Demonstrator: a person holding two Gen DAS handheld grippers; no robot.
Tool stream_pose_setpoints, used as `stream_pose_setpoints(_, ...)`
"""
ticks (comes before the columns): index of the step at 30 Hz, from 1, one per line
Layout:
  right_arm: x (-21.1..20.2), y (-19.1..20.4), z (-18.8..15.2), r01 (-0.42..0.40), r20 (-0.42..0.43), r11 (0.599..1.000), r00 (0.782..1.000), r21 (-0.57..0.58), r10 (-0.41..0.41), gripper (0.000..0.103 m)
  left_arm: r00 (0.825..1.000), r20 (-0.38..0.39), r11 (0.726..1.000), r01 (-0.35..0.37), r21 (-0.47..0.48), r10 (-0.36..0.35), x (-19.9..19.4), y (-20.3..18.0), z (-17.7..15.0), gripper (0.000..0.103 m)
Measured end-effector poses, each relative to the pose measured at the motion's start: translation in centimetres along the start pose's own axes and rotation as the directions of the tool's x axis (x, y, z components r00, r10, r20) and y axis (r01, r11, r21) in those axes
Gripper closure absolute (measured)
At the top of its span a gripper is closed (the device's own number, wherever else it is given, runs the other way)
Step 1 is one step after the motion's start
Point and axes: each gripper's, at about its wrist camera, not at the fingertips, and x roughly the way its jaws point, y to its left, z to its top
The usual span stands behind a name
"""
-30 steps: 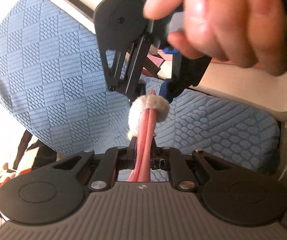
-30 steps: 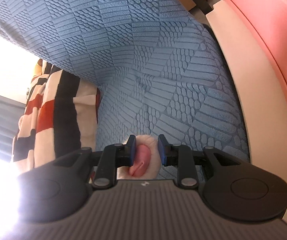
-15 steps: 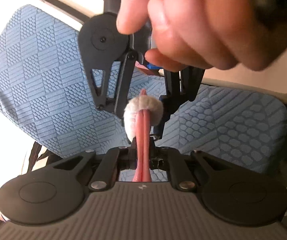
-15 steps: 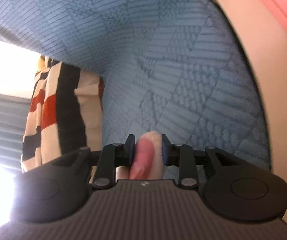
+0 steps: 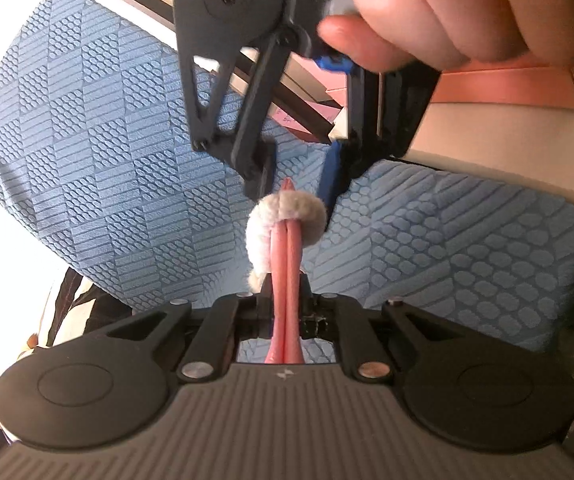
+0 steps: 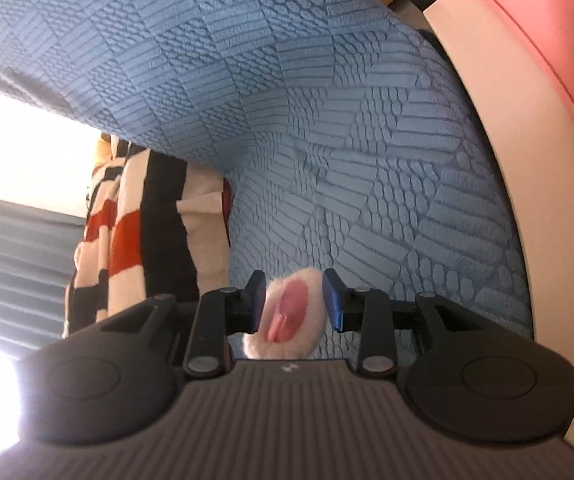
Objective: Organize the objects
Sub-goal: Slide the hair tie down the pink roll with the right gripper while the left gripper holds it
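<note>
My left gripper (image 5: 285, 308) is shut on a folded pink cable (image 5: 285, 276) that sticks forward from its jaws. A white fluffy band (image 5: 287, 216) wraps the cable's far end. My right gripper (image 5: 299, 184), held by a hand, comes in from above with its fingers either side of the band, apart from it. In the right wrist view the right gripper (image 6: 295, 300) is open, with the white band (image 6: 307, 292) and the pink cable end (image 6: 291, 308) in the gap between its pads.
A blue quilted cushion (image 5: 99, 152) fills the background in both views (image 6: 327, 128). A beige tabletop (image 5: 507, 152) with a pink box (image 5: 507, 84) lies to the right. A striped red, black and white cloth (image 6: 139, 236) hangs at the left.
The right gripper's jaws have spread wider and no longer squeeze the white band. The right gripper has lifted slightly. The left gripper still holds the pink cable.
</note>
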Motion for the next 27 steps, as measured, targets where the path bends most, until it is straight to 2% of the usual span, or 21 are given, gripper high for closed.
stream_pose_setpoints(10, 0.7, -0.2, 0.1, -0.007, -0.003, 0.999, 1.000, 0.039, 0.007, 0.073, 0.997, 0.069, 0.997, -0.032, 0.070, 0.027, -0.9, -0.9, 0.4, 0.093)
stream_pose_setpoints(13, 1.4, -0.4, 0.1, -0.007, -0.031, 0.999, 0.999, 0.053, 0.009, 0.072, 0.996, 0.085, 0.994, -0.047, 0.100, 0.039, -1.0, -1.2, 0.3, 0.093)
stream_pose_setpoints(19, 1.7, 0.3, -0.2, -0.046, -0.061, 0.999, 0.997, 0.028, 0.047, 0.069, 0.996, 0.080, 0.997, -0.048, 0.065, 0.043, -0.6, -0.4, 0.4, 0.093)
stream_pose_setpoints(23, 2.4, 1.1, -1.1, -0.078, -0.133, 0.997, 0.988, -0.017, 0.075, 0.066, 0.997, 0.062, 0.998, -0.046, 0.042, 0.044, -0.1, -0.1, 0.6, 0.093)
stream_pose_setpoints(27, 1.6, 1.4, -0.9, -0.086, -0.088, 0.996, 0.993, -0.022, 0.083, 0.065, 0.997, 0.063, 0.998, -0.051, 0.019, 0.050, -0.1, 0.4, 0.9, 0.093)
